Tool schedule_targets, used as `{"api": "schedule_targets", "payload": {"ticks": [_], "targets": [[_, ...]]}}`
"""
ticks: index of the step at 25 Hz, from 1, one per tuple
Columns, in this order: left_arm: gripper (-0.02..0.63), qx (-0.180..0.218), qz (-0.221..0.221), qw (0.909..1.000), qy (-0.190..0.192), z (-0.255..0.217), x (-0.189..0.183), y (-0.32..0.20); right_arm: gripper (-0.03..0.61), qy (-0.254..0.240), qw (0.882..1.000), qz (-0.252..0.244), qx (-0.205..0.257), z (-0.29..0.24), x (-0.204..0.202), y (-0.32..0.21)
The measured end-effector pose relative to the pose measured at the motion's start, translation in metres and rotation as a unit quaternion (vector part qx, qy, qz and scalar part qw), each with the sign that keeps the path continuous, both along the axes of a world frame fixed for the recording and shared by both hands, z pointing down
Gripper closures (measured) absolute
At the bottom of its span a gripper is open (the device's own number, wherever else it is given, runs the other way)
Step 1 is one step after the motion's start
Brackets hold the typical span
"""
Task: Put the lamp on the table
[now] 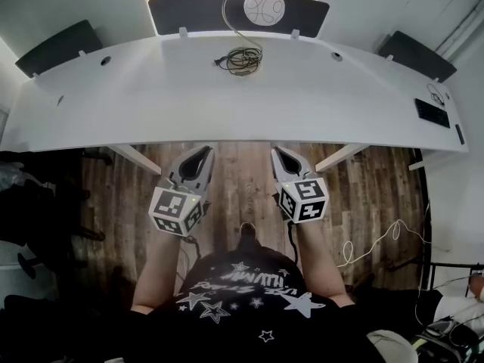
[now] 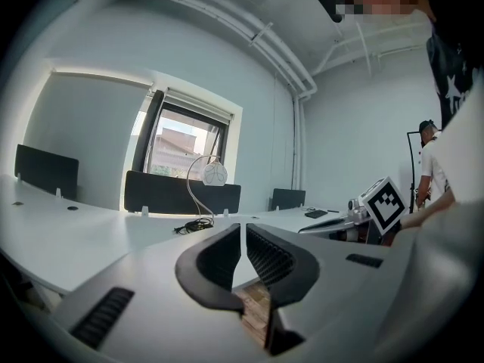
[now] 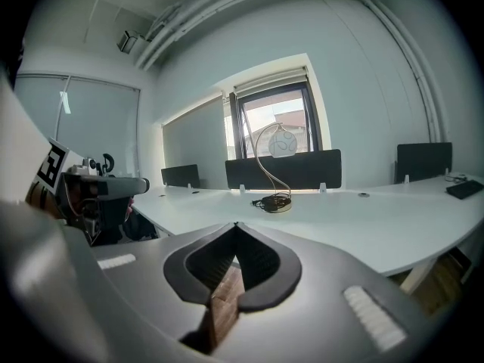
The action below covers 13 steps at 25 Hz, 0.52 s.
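Observation:
The lamp (image 1: 262,7), a white globe on a thin curved gold stem, stands on the far side of the white table (image 1: 151,104), its cable (image 1: 242,59) coiled at the base. It also shows as the lamp (image 2: 213,174) in the left gripper view and the lamp (image 3: 281,144) in the right gripper view, far ahead of both. My left gripper (image 1: 204,154) and right gripper (image 1: 278,154) hover side by side over the wooden floor, just short of the table's near edge. Both are shut with nothing between the jaws.
Dark divider panels (image 1: 60,45) stand along the table's far edge. A black flat object (image 1: 432,113) lies at the table's right end. Loose cables (image 1: 378,240) trail on the floor at the right. A second person (image 2: 431,153) stands at the right.

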<state>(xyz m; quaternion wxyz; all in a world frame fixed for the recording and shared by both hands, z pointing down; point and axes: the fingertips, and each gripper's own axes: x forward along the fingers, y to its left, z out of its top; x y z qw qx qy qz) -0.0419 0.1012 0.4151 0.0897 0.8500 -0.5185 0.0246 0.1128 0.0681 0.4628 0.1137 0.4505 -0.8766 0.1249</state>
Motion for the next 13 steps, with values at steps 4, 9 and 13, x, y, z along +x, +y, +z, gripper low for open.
{"api": "schedule_targets", "payload": {"ticks": [4, 9, 13], "targets": [[0.584, -0.006, 0.015, 0.9998, 0.009, 0.005, -0.015, 0.035, 0.577, 0.004, 1.0, 0.006, -0.007, 0.004, -0.016, 0.035], [0.584, -0.012, 0.014, 0.9997, 0.014, 0.009, -0.037, 0.076, 0.578, 0.015, 1.0, 0.015, -0.009, 0.006, -0.027, 0.08], [0.584, -0.014, 0.021, 0.9996, 0.015, 0.012, -0.049, 0.113, 0.577, 0.015, 1.0, 0.02, -0.013, 0.01, -0.038, 0.114]]}}
